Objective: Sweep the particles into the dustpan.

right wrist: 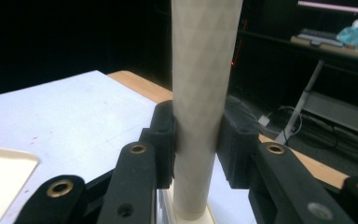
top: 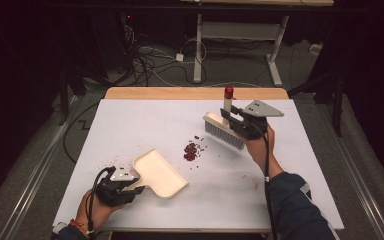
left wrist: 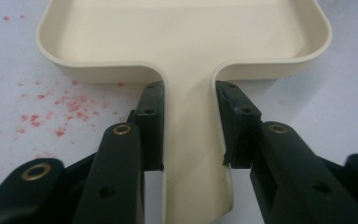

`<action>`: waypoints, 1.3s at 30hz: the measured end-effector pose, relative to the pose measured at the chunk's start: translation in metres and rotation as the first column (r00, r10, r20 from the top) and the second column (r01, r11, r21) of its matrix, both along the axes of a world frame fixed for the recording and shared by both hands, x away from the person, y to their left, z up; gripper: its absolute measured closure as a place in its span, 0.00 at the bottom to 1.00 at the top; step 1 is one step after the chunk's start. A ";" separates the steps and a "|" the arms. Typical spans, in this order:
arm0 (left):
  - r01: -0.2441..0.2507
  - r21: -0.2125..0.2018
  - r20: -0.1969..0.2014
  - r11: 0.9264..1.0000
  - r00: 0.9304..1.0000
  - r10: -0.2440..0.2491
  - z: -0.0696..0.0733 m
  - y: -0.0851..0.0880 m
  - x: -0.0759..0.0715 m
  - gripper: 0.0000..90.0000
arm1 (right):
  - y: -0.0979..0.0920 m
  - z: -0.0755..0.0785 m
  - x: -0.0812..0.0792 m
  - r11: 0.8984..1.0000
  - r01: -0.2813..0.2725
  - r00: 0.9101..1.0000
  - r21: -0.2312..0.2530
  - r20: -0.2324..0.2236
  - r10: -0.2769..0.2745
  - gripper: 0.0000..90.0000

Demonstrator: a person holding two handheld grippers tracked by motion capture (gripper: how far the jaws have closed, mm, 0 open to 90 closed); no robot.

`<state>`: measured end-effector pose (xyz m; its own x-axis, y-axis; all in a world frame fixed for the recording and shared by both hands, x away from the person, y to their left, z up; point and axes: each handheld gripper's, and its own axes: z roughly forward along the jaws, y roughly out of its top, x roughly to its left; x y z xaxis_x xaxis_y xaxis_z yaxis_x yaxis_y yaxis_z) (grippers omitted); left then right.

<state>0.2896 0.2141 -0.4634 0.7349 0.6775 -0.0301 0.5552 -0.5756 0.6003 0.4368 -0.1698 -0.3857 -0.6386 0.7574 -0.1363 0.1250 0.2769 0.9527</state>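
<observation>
Crumbs (top: 192, 150) lie on the bench (top: 145, 125) between dustpan (top: 161, 173), gripped by left tongs (top: 136, 189), and brush (top: 224, 129), gripped by right tongs (top: 231, 116).

A white tabletop (top: 130, 120) with a bare wooden strip (top: 195, 93) along its far edge stands on a grey floor (top: 45, 150). Beyond it, tangled cables (top: 150, 62) lie beside the white legs of another desk (top: 198, 47). Faint red stains (left wrist: 51, 109) speckle the white surface.
</observation>
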 end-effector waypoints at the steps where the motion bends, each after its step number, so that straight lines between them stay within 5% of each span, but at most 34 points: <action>1: 0.002 -0.005 -0.001 1.000 1.000 -0.002 0.000 0.000 0.000 0.71 | 0.000 0.000 0.000 1.000 0.000 1.000 0.000 0.000 0.000 0.78; 9: 0.011 0.000 0.005 1.000 1.000 -0.011 -0.002 -0.005 0.000 0.71 | 0.023 -0.012 0.018 0.999 0.025 1.000 -0.021 0.012 -0.024 0.78; 14: 0.014 -0.001 0.003 1.000 1.000 -0.014 -0.003 -0.008 0.001 0.71 | 0.035 -0.023 0.021 0.999 -0.054 0.999 -0.005 0.003 0.054 0.78; 21: 0.007 -0.008 0.008 1.000 1.000 -0.007 -0.005 -0.012 0.000 0.71 | 0.047 -0.025 0.002 0.992 -0.120 0.993 -0.024 0.004 0.120 0.77; 24: -0.001 -0.006 0.014 1.000 1.000 0.001 -0.005 -0.016 0.000 0.71 | 0.048 -0.024 -0.006 0.986 -0.165 0.986 0.020 -0.020 0.165 0.78; 26: -0.001 -0.004 0.017 1.000 1.000 0.002 -0.005 -0.017 -0.001 0.71 | 0.054 -0.024 -0.016 0.983 -0.182 0.983 -0.035 0.005 0.182 0.78; 39: 0.000 -0.004 0.014 1.000 1.000 0.000 -0.005 -0.016 0.000 0.71 | 0.061 -0.025 -0.036 0.981 -0.158 0.985 -0.113 0.048 0.164 0.78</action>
